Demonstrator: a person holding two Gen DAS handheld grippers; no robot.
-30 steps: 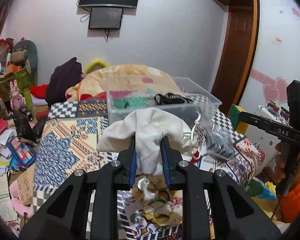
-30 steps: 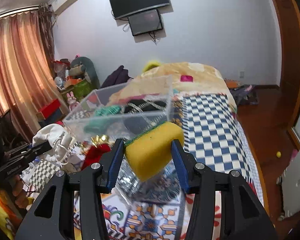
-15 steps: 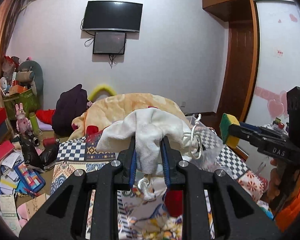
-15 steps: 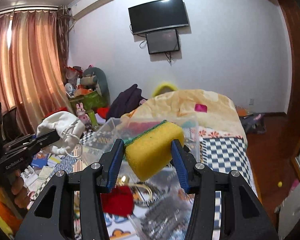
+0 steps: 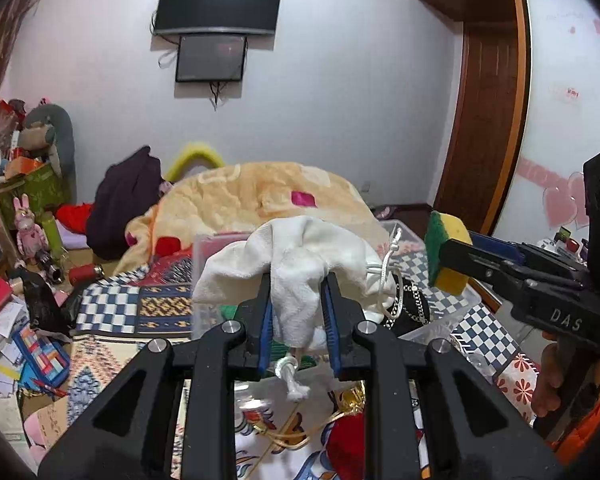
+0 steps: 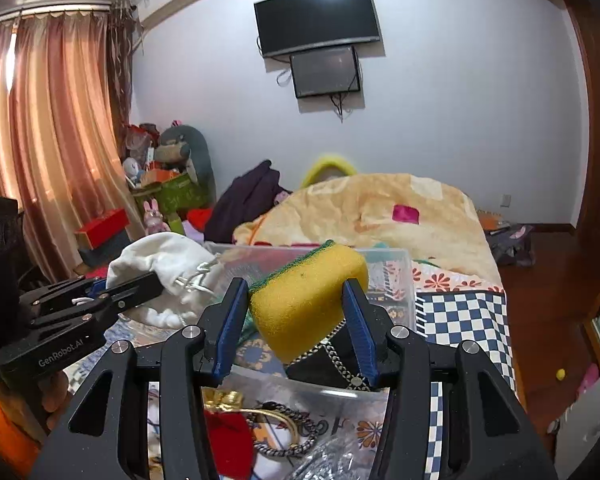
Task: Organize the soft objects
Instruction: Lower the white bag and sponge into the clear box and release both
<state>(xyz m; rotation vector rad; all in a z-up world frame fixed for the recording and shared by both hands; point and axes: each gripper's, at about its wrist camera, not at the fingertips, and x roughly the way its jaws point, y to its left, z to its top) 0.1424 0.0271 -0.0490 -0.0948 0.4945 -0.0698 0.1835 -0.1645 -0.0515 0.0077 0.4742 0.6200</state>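
While the left gripper (image 5: 296, 312) pinches a white pouch (image 5: 300, 264) and the right gripper (image 6: 296, 320) squeezes a yellow sponge (image 6: 308, 292), both are held above a clear bin (image 6: 396, 276) on the bed (image 6: 460, 320). A black chain bag (image 6: 332, 356) lies in the bin under the sponge. A red pompom (image 6: 228, 436) and gold cord (image 6: 272, 416) lie in front of the bin's near wall. Behind it a blanket (image 6: 380, 208) is heaped. The bed's right side is bare checkered cover, with floor (image 6: 548, 280) beyond.

Wall TV (image 6: 317, 18), smaller screen (image 6: 326, 71) below; pink curtains (image 6: 48, 140); orange blanket (image 5: 256, 200) on bed.
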